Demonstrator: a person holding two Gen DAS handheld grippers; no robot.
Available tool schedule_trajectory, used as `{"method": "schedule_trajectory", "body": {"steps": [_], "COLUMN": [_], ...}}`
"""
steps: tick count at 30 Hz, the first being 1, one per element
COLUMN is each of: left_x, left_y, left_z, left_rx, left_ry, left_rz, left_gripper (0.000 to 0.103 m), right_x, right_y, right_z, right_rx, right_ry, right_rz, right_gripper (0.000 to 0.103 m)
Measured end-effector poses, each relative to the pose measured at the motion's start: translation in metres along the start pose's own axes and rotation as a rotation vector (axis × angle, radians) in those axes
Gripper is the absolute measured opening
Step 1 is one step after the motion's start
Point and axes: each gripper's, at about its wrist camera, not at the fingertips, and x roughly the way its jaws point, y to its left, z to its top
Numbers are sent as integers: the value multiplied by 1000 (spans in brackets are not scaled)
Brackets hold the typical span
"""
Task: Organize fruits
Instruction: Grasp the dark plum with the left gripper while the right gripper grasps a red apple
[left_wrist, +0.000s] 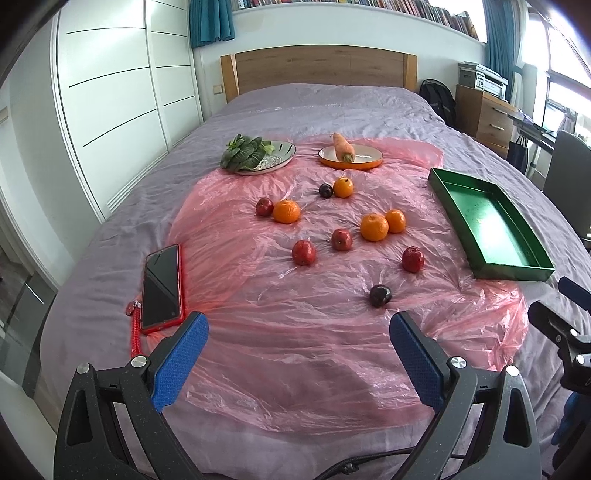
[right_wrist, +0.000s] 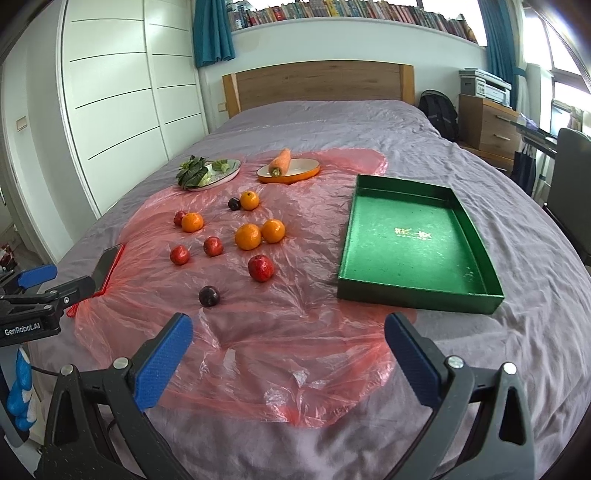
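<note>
both grippers' fingers (left_wrist: 180, 363) spread apart, empty; dark plum (left_wrist: 380, 295) lies just ahead.

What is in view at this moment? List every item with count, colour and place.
oranges: four, orange, on the pink plastic sheet.
red fruits: four, red, scattered among the oranges.
dark plums: two, dark purple, one nearest the grippers, one beside the far orange.
green tray: one, green, empty, right of the sheet.
carrot: one, orange, on the orange dish.
leafy greens: one bunch, green, on the pale plate.
phone: one, red case, left edge of the sheet.
bed: one, grey-purple cover, under everything.
left gripper: blue fingers, open, empty.
right gripper: blue fingers, open, empty.
</note>
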Motion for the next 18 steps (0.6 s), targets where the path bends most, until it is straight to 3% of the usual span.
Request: {"method": "schedule_trajectory", "body": {"steps": [18], "left_x": [74], "left_y": [8], "left_z": [26], "left_rx": [-4], "left_ry": [104], "left_rz": [-7], "left_gripper": [97], "right_x": [65], "right_y": [25], "right_z": [15], "right_rx": [-78], "right_ry": [90], "right_rz": [138], "right_gripper": [103]}}
